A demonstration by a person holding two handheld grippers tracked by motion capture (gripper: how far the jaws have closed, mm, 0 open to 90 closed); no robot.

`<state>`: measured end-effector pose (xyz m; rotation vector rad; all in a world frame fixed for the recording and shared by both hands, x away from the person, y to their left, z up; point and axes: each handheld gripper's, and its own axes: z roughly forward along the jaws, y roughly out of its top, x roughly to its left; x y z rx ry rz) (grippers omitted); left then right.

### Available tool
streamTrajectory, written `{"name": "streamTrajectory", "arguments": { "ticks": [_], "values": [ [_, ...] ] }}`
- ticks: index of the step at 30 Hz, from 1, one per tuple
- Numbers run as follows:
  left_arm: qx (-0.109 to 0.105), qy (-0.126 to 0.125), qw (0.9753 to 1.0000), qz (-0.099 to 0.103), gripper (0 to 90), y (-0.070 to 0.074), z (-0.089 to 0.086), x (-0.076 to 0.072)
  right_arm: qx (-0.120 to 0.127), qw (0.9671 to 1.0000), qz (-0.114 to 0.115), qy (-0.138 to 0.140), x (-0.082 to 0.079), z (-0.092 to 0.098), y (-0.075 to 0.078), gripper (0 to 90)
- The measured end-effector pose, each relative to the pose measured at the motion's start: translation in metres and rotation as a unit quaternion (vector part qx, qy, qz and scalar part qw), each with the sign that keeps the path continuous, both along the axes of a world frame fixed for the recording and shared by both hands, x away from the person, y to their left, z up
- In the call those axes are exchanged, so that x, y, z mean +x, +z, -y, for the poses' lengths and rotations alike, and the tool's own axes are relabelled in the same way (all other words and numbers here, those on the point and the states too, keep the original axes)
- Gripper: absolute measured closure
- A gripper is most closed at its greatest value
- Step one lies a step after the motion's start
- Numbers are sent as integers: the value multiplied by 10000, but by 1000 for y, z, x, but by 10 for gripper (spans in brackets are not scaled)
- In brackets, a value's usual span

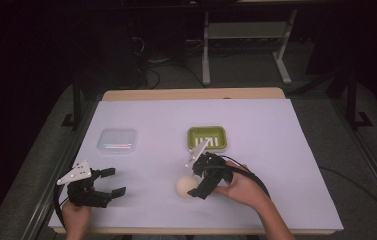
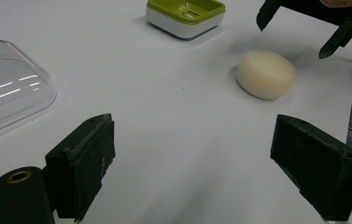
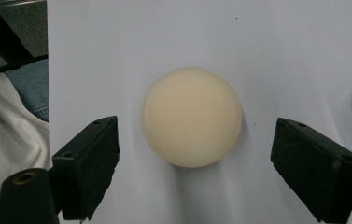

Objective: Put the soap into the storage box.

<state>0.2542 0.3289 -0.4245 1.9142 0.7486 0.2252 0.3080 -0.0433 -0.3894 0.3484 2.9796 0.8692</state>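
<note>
The soap, a cream, rounded bar, lies on the white tabletop near the person's edge, just in front of the green soap dish and well apart from the clear plastic lid at the left. It looks solid and stiff, light enough for one tool, and its smooth, slightly glossy skin suggests it could slip or squirt out under a hard pinch. The best hold is probably across its widest part, low down, with the pads flat against opposite sides. The right tool hangs over it released, jaws spread wide on either side of the bar and not touching it. The left tool is also released, jaws wide and holding nothing, resting near the tabletop's left front corner. The underside of the soap is hidden, so whether it sits flat or domed cannot be told; the dish's inside is partly blocked by the right tool in the high view, and the lid is cut off at the edge of the left gripper view.
</note>
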Motion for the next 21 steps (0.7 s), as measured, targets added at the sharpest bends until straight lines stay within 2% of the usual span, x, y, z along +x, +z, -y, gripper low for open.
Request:
{"name": "streamTrajectory", "arguments": {
  "ticks": [21],
  "values": [
    [-13, -16, 10000, -5, 132, 0, 1, 0, -153, 9998, -91, 43, 6, -14, -10, 146]
  ]
}}
